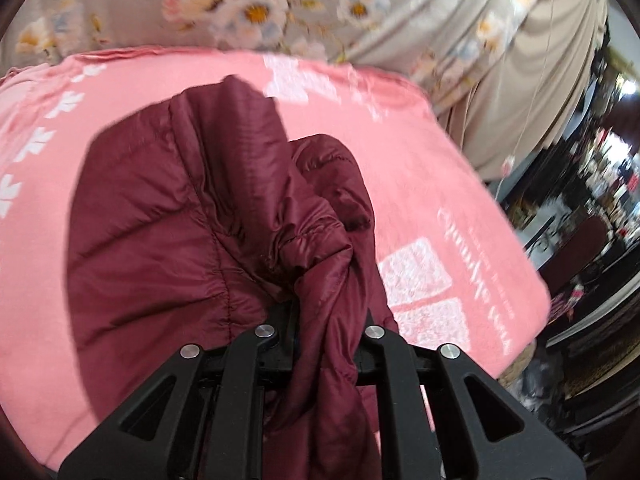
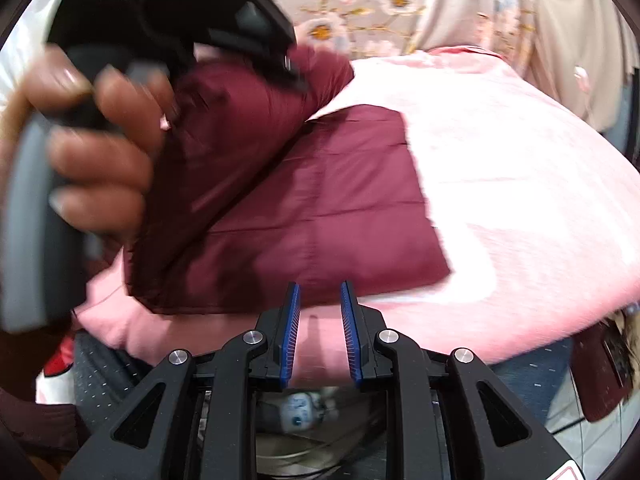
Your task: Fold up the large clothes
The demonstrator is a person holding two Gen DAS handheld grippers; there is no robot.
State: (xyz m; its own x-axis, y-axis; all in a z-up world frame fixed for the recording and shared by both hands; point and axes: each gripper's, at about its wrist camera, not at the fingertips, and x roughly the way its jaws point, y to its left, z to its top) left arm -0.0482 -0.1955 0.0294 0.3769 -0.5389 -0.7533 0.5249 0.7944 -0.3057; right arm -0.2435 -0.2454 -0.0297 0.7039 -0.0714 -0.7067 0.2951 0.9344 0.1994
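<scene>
- Landmark: pink blanket spread over the work surface; white printed patterns on it show in the left wrist view only.
- Left wrist view: maroon jacket bunched and lifted above the blanket, a puffy fold running straight into the left gripper. Its fingertips are buried in the cloth and cannot be seen.
- Left gripper: jaws drawn narrow, clamped on the gathered jacket cloth; fabric drapes down between the 2 black linkage arms.
- Same view: floral cloth behind the blanket's far edge; a beige drape at the far right corner of the blanket; dark cluttered room beyond, blurred.
- Right wrist view shows what the other does not: the flat part of the jacket lying on the blanket, quilted seams visible, its near edge close to the blanket's near edge.
- Also there only: a hand gripping the grey-and-black handle of the left gripper, raised over the blanket's left side, a jacket fold hanging from it. Heavy blur.
- Right gripper: 2 blue ribbed pads stand a narrow gap apart, nothing between them. It hangs at the blanket's near edge, just short of the jacket hem, touching neither.
- Below the blanket's near edge: dark dotted cloth at left, indistinct.
</scene>
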